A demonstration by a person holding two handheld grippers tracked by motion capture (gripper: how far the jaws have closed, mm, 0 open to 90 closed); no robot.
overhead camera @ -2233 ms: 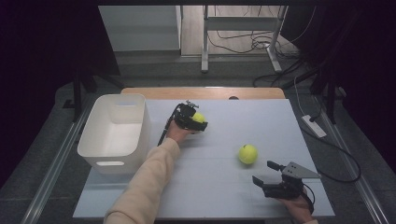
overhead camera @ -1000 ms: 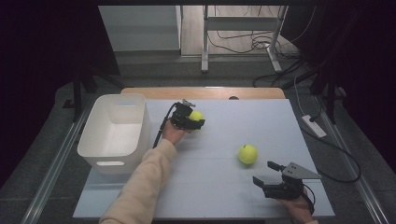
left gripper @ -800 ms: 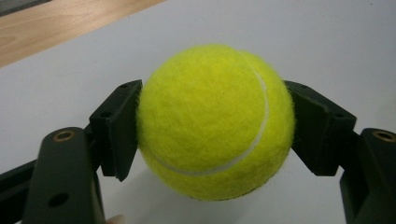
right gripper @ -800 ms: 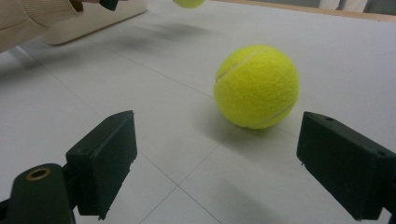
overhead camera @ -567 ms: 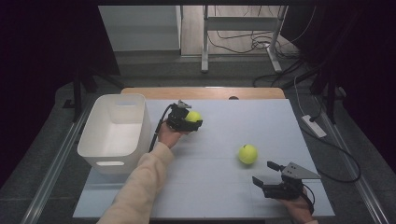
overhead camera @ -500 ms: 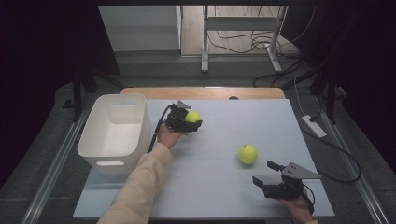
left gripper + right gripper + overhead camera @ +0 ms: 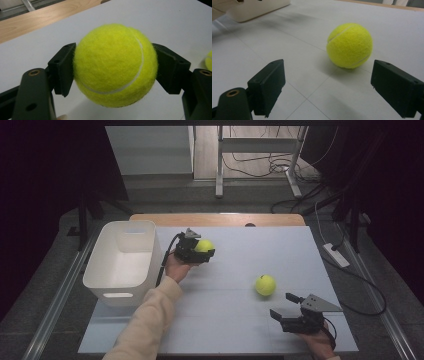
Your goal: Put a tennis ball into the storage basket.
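Note:
My left gripper (image 7: 201, 251) is shut on a yellow tennis ball (image 7: 204, 245), held above the table just right of the white bin (image 7: 122, 257). In the left gripper view both black pads press the held ball (image 7: 115, 65) from either side. A second tennis ball (image 7: 265, 284) lies on the table right of centre. My right gripper (image 7: 286, 309) rests near the front right edge, jaws wide open, a little short of that ball. The right gripper view has the loose ball (image 7: 349, 45) ahead of the open jaws, apart from both pads.
The white bin has nothing in it that I can see and stands at the table's left side. A wooden strip (image 7: 217, 219) runs along the far edge. Cables and a power strip (image 7: 335, 255) lie on the floor to the right.
My left gripper has carried its ball a little left and up, closer to the bin. The right gripper and the loose ball have stayed put.

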